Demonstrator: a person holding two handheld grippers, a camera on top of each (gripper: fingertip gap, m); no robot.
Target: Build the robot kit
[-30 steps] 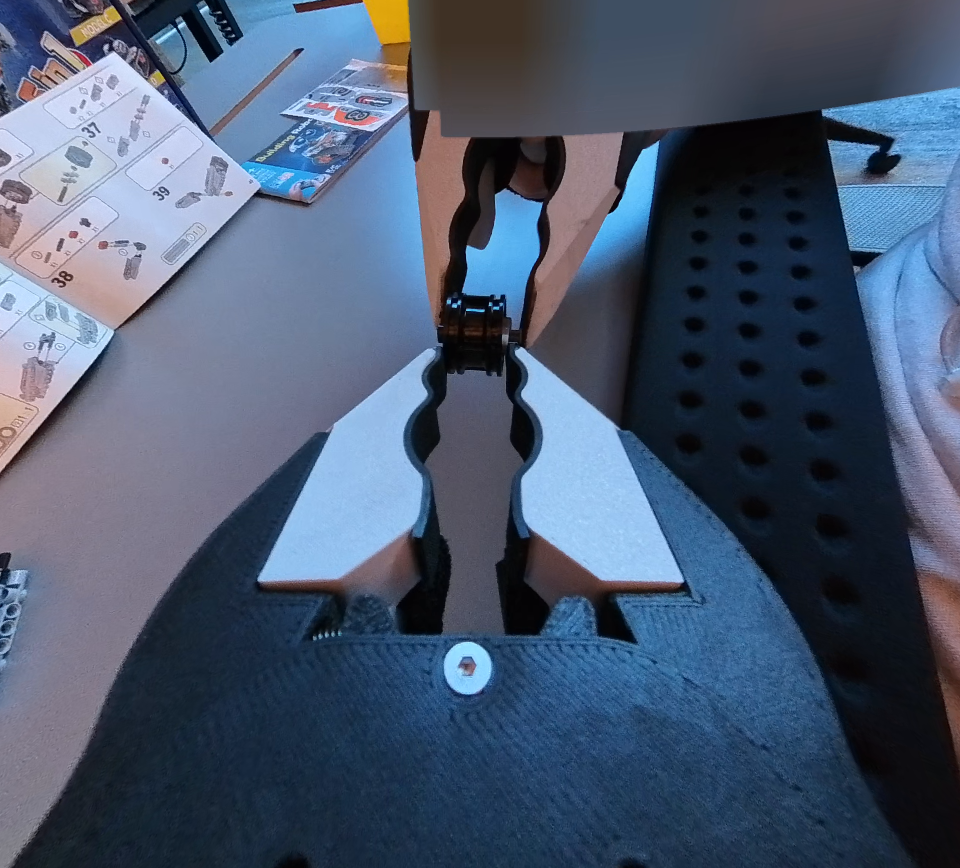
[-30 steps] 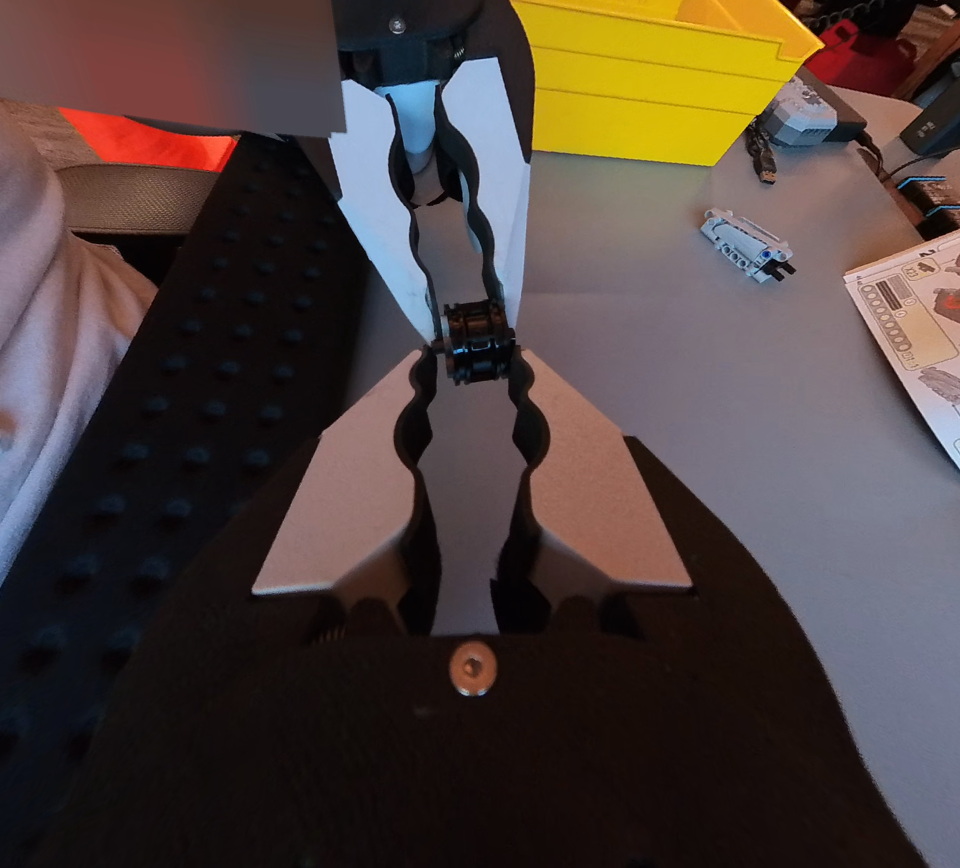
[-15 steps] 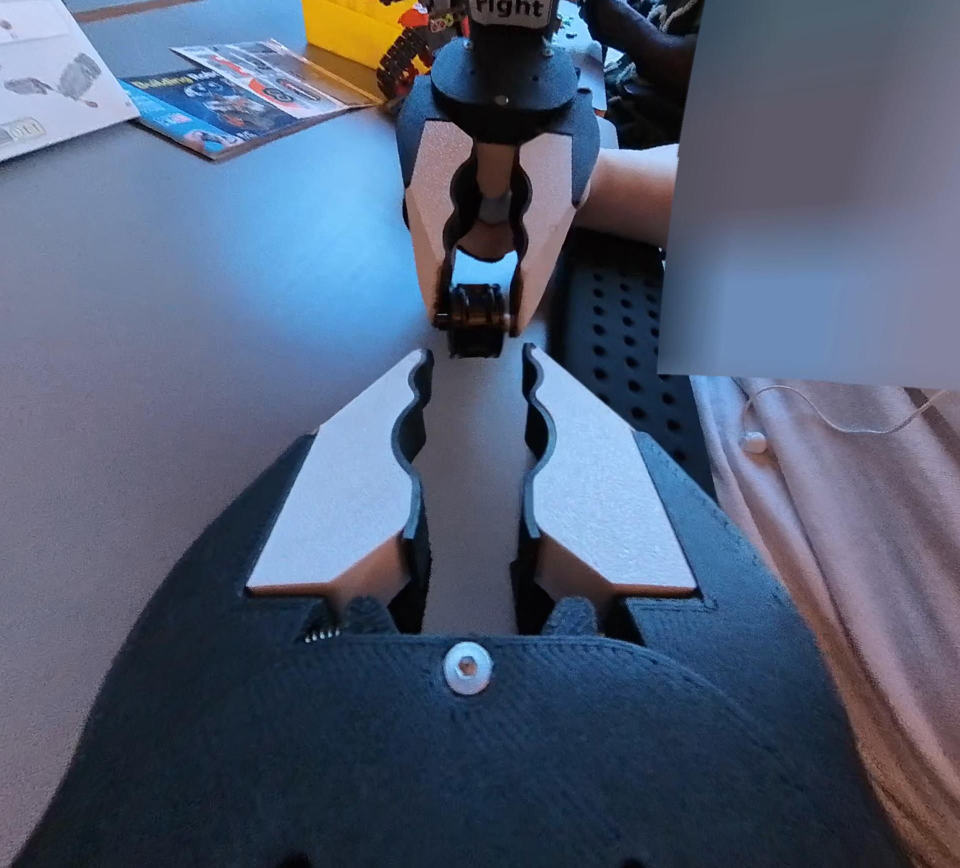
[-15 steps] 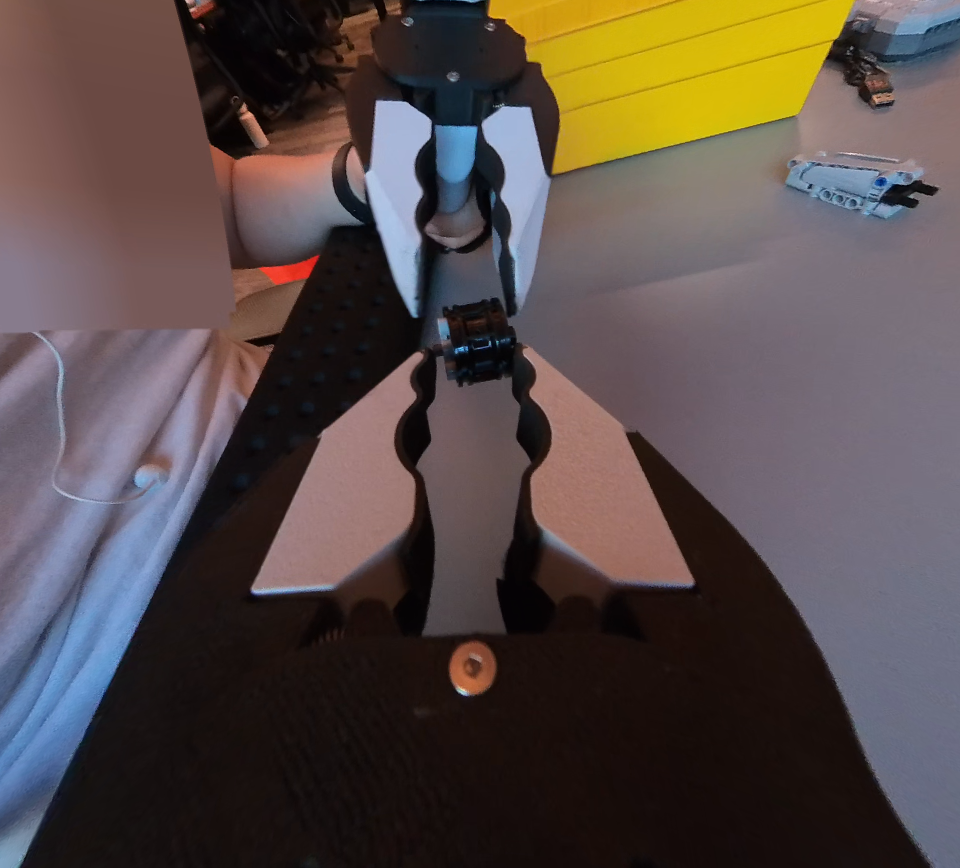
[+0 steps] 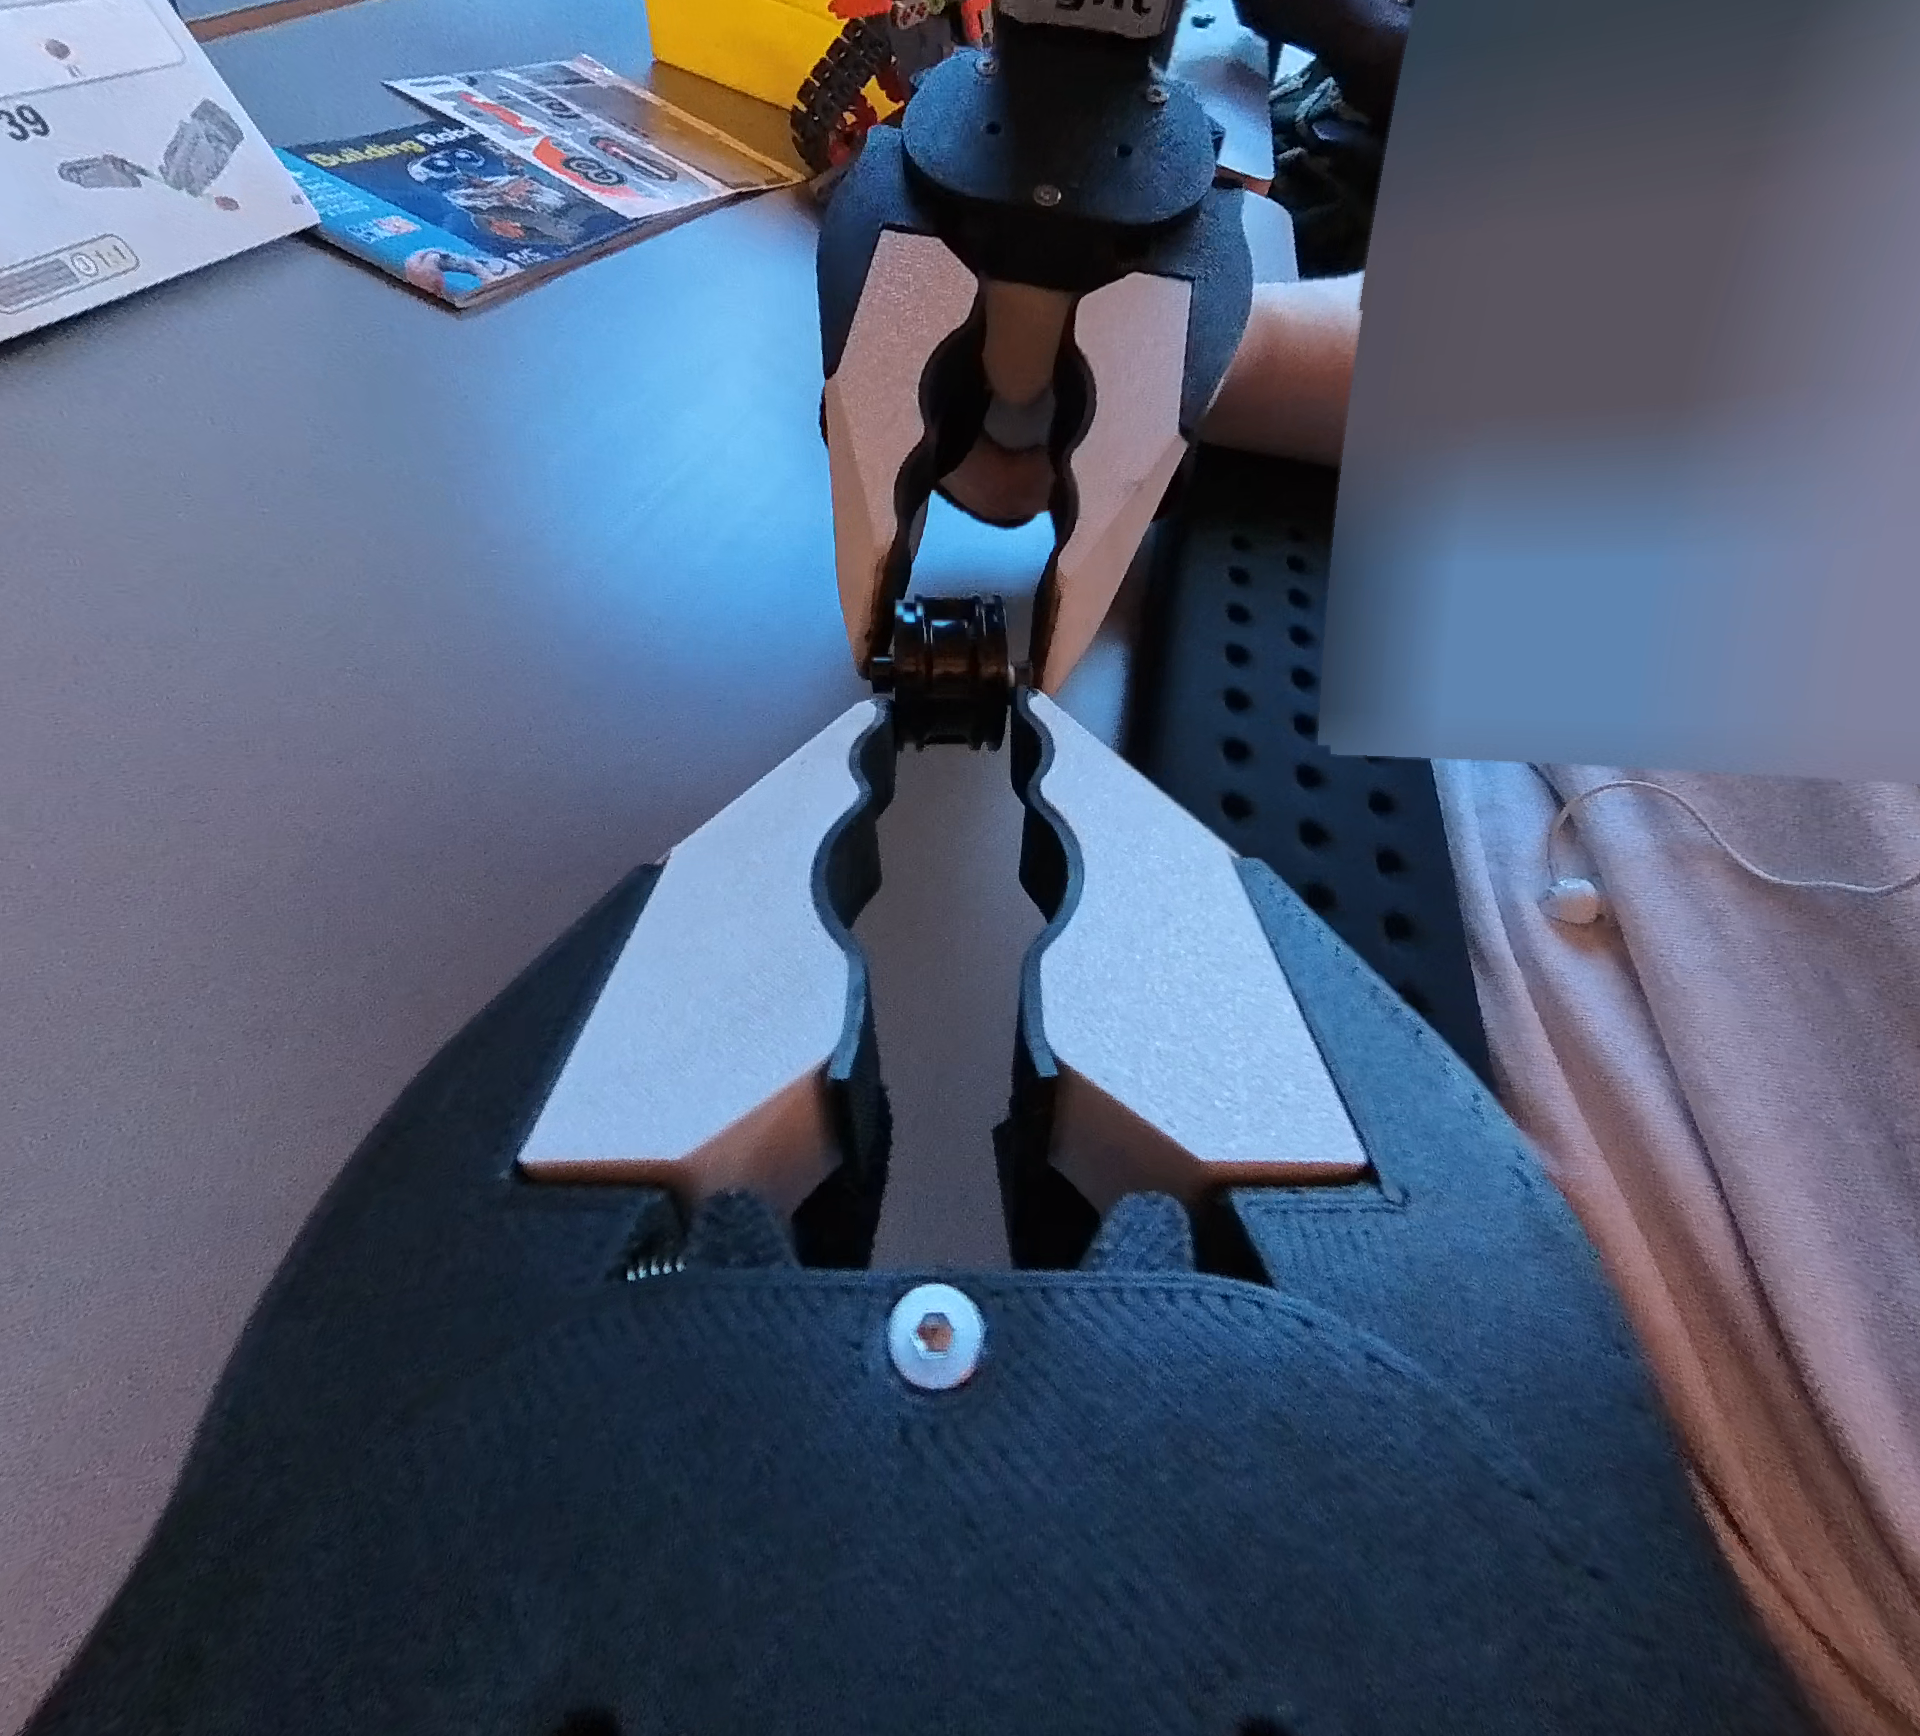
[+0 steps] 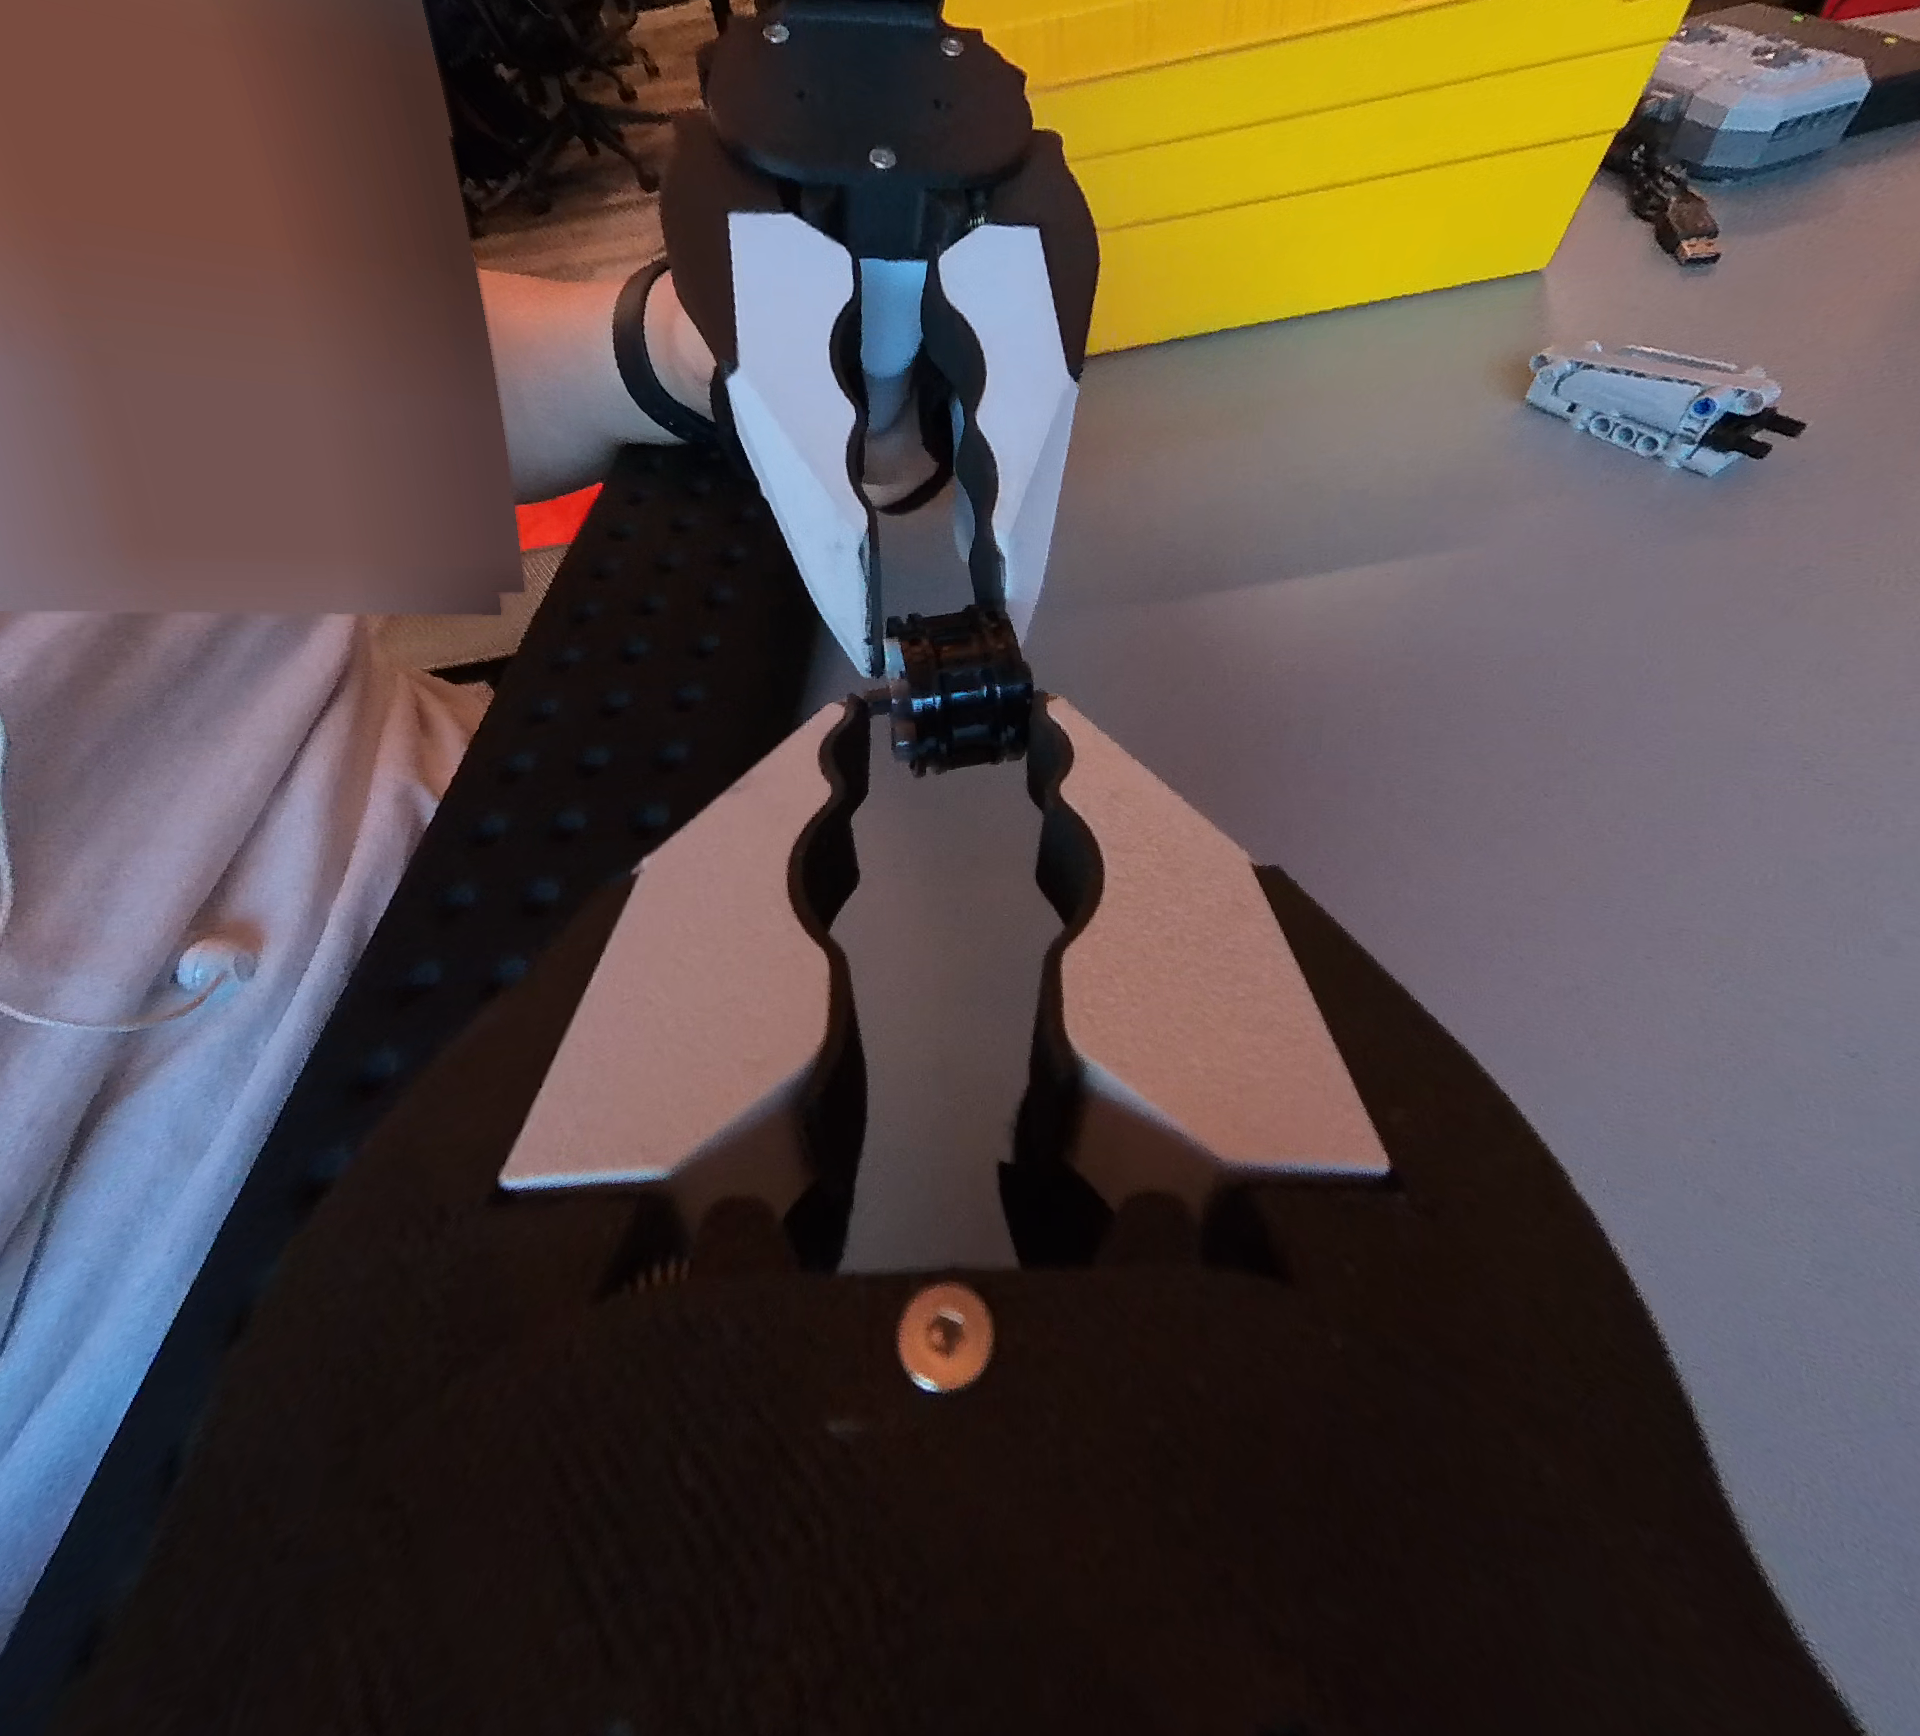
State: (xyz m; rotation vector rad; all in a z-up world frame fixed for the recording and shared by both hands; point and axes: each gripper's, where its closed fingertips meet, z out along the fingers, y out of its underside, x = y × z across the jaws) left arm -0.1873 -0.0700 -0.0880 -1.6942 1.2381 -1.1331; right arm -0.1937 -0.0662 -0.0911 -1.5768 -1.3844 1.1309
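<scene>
A small black wheel on a short axle (image 5: 951, 663) hangs above the grey table (image 5: 416, 647), between my two grippers, which meet tip to tip. My left gripper (image 5: 951, 722) is shut on the wheel, its pads pressing on the wheel's two sides. My right gripper (image 6: 948, 715) is shut on the same wheel (image 6: 961, 699); its left fingertip (image 6: 847, 720) bears on the axle's end and the other on the wheel's side. Each gripper also shows in the other's view: the right in the left wrist view (image 5: 953, 670), the left in the right wrist view (image 6: 940, 642).
A black perforated strip (image 5: 1299, 751) lies along the table's near edge by a person in a light top (image 5: 1714, 1063). A yellow bin (image 6: 1299, 159), a grey brick assembly (image 6: 1652, 408) and a grey device (image 6: 1756, 86) lie to the right. Booklets (image 5: 499, 200) and an instruction sheet (image 5: 104, 159) lie to the left. The tips of both grippers are at nearly the same place. The grey brick assembly (image 6: 1652, 408) is about 25 centimetres from both grippers' fingertips.
My left gripper let go of the wheel and drew back half a second ago, then came forward and shut on it again. My right gripper kept hold of the wheel throughout.
</scene>
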